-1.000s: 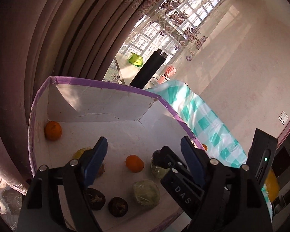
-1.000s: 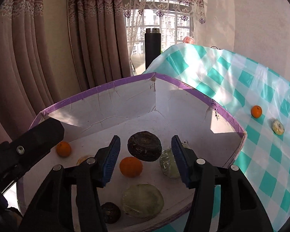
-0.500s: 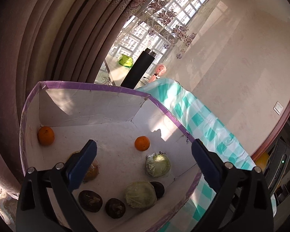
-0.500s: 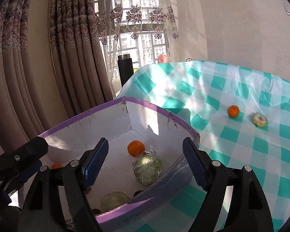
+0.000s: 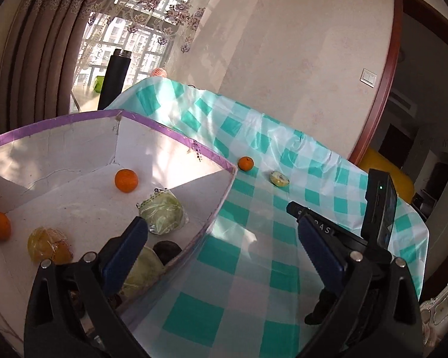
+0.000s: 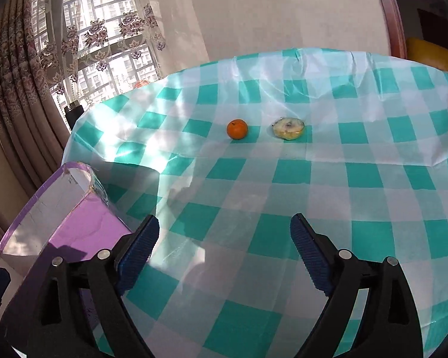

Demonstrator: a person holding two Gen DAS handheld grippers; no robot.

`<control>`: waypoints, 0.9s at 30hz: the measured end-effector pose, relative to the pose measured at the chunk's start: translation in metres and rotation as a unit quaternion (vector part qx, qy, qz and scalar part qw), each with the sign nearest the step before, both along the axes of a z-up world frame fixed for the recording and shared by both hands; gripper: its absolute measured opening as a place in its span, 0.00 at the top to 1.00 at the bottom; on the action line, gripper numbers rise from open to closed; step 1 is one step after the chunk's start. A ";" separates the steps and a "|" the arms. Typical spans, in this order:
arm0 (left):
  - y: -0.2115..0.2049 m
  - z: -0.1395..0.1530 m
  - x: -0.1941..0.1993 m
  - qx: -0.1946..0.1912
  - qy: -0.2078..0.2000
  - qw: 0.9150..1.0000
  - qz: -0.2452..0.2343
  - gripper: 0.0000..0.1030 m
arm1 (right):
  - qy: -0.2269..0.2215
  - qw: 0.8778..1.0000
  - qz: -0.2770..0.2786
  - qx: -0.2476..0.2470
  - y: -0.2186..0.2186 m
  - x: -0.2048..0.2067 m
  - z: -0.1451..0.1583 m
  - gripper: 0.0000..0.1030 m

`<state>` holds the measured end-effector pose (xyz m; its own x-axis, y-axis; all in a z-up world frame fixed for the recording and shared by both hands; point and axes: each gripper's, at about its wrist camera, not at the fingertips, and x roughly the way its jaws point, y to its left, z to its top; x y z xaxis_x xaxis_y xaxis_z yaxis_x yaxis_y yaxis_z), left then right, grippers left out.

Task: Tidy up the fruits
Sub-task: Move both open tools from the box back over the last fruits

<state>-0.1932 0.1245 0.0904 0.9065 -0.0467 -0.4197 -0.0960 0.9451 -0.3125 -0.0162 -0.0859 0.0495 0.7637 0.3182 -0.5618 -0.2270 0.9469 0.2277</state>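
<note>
Two hand-held grippers, nearest: left hand-held gripper [image 5: 221, 241] and right hand-held gripper [image 6: 225, 238], jaws just opened wide, nothing between them. Purple-rimmed box [image 5: 170, 129]: oranges, wrapped green fruits, dark fruits already stowed. Checked worktop [image 6: 283, 179] beyond: one orange [image 6: 237, 129] and one wrapped fruit [image 6: 288, 128] outstanding, path unobstructed. Farthest: black flask [image 5: 115, 80], curtains.

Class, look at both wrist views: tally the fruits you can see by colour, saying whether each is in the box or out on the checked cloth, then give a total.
Orange, in box: 2
Orange, on cloth: 1
Pale green wrapped, in box: 2
Yellow-orange wrapped, in box: 1
Dark, in box: 1
Pale yellow wrapped, on cloth: 1
Total: 8 (others may be hidden)
</note>
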 end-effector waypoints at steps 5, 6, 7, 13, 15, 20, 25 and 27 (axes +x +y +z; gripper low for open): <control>-0.043 0.003 0.020 0.087 0.008 0.996 -0.011 0.02 | 0.027 0.996 -0.075 0.036 -0.056 0.024 -0.019 0.16; -0.048 0.008 0.023 0.081 0.001 0.997 -0.020 0.02 | 0.029 0.995 -0.084 0.040 -0.065 0.028 -0.021 0.16; -0.054 0.011 0.027 0.079 -0.007 0.996 -0.033 0.02 | 0.031 0.994 -0.094 0.042 -0.071 0.032 -0.024 0.16; -0.120 0.005 0.063 0.185 -0.036 0.978 -0.090 0.02 | 0.043 0.991 -0.111 0.054 -0.087 0.058 -0.029 0.16; -0.123 -0.010 0.095 0.163 0.004 0.981 -0.109 0.02 | 0.037 0.992 -0.109 0.044 -0.086 0.067 -0.027 0.16; -0.103 -0.050 0.169 0.074 0.082 0.989 -0.103 0.02 | 0.047 0.995 -0.084 0.034 -0.081 0.102 -0.027 0.16; -0.097 -0.072 0.220 0.042 0.122 0.987 -0.092 0.02 | 0.056 0.997 -0.057 0.007 -0.064 0.144 -0.027 0.16; -0.090 -0.073 0.235 0.010 0.123 0.989 -0.079 0.02 | 0.059 0.997 -0.041 0.003 -0.057 0.161 -0.027 0.16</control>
